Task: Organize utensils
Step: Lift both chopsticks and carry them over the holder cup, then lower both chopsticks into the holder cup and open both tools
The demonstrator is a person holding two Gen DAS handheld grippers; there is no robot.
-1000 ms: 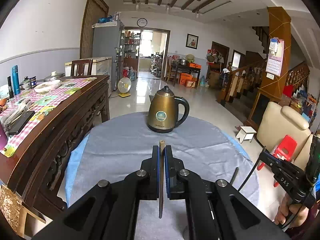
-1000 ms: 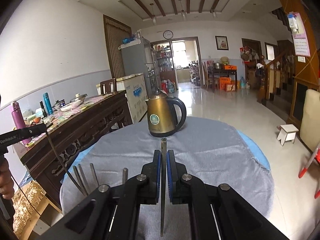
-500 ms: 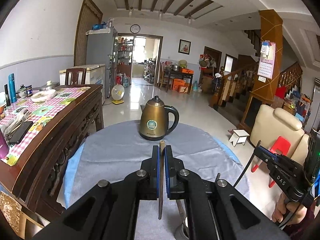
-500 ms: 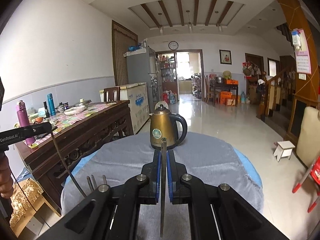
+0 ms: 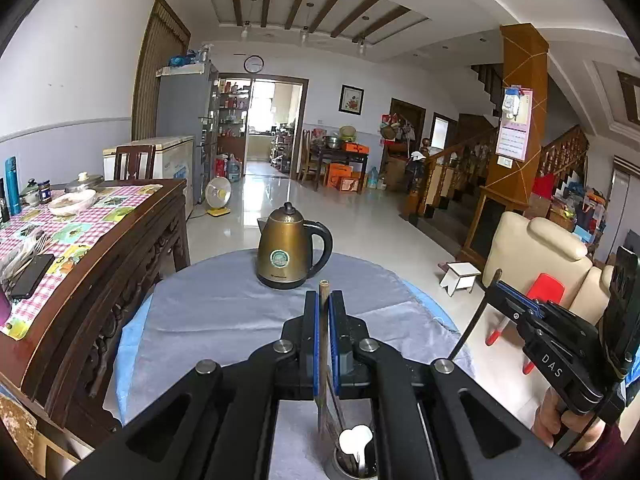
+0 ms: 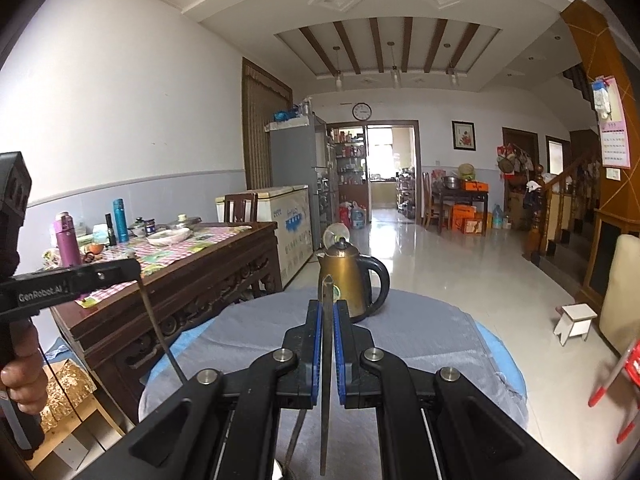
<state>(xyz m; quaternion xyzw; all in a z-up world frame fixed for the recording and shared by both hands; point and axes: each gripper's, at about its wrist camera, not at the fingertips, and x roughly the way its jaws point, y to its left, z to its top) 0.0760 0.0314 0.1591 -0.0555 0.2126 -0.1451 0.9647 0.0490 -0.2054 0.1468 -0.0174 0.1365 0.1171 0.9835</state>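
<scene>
**Gripping 1 slim utensil in each claw above the round table**

Standing over the table, the person is holding both grippers out toward the far side of the room. The left gripper (image 5: 324, 300) is squeezing its blue pads almost fully together on a thin brownish stick (image 5: 322, 360), apparently a chopstick. Its long axis is running along the fingers: the blunt tip is poking out just past the pads toward the kettle (image 5: 290, 254), and the other end is trailing back and down toward a metal utensil cup (image 5: 354, 464) at the bottom edge, where a white spoon (image 5: 356, 438) is standing among other pieces.

The right gripper (image 6: 327, 308) is likewise pinching nearly closed on a dark, slim utensil (image 6: 327, 380), which I cannot name for certain. Its pointed tip is sticking up beyond the pads in front of the kettle, and its shaft is hanging down between the fingers toward the near table edge.

Both utensils are being held clear of the grey cloth (image 5: 224, 320) covering the table. Each gripper is showing in the other's view, with a hand (image 6: 20, 380) wrapped around the left one's handle.
</scene>
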